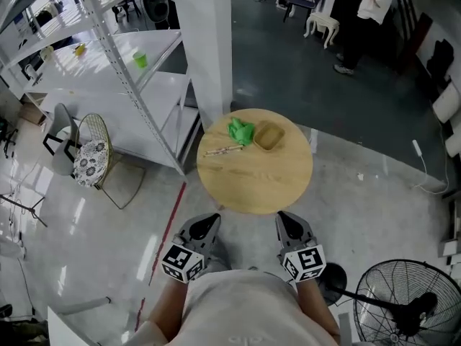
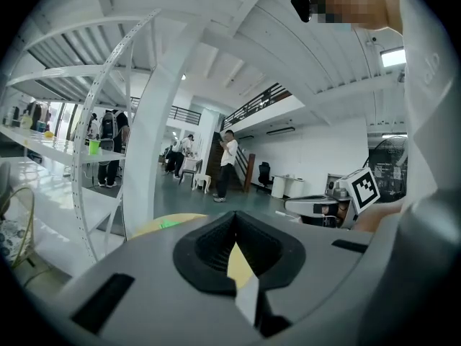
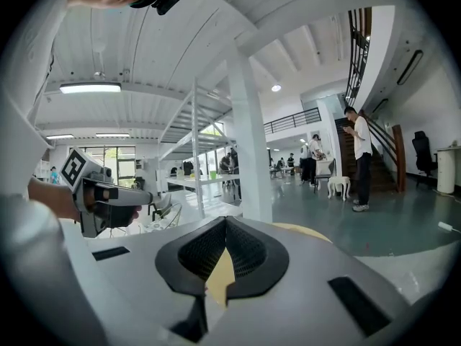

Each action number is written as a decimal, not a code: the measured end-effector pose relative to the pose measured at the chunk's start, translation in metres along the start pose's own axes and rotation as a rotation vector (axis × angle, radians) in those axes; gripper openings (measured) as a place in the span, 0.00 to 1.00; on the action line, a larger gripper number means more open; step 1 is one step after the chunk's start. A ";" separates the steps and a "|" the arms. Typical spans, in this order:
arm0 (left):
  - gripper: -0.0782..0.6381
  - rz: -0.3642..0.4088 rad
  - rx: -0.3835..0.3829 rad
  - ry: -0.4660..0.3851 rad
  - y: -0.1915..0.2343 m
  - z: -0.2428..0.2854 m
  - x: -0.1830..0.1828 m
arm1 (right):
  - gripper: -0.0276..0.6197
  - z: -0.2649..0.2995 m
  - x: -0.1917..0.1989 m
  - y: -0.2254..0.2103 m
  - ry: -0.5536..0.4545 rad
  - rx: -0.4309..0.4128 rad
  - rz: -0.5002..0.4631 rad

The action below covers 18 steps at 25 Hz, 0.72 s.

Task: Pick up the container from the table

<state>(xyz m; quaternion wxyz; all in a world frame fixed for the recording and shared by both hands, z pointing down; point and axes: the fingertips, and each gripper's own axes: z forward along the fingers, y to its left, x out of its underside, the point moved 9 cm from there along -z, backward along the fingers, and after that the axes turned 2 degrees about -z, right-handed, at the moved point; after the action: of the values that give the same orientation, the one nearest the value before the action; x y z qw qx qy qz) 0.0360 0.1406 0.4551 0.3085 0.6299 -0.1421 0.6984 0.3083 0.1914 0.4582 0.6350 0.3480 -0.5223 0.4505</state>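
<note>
The small, shallow tan container (image 1: 268, 136) sits on the far part of the round pale wooden table (image 1: 252, 186), well ahead of both grippers. It touches a crumpled green item (image 1: 241, 130) on its left, too small to identify. The left gripper (image 1: 207, 225) and right gripper (image 1: 289, 224) are just short of the table's near edge, each with its jaws pressed together on nothing. In both gripper views the gripper's own body hides the container and only a sliver of tabletop shows.
</note>
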 end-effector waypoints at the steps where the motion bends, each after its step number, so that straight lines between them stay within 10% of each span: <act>1: 0.13 -0.003 0.001 -0.003 0.015 0.003 -0.003 | 0.08 0.014 -0.003 0.000 0.006 0.005 -0.002; 18: 0.13 -0.041 -0.027 0.028 0.231 0.021 -0.036 | 0.08 0.238 -0.026 0.005 0.137 0.062 -0.022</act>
<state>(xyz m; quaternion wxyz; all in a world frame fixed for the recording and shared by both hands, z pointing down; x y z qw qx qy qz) -0.0875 -0.0587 0.4682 0.3332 0.6186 -0.1339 0.6989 0.2193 -0.0299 0.4831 0.6631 0.3414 -0.4595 0.4822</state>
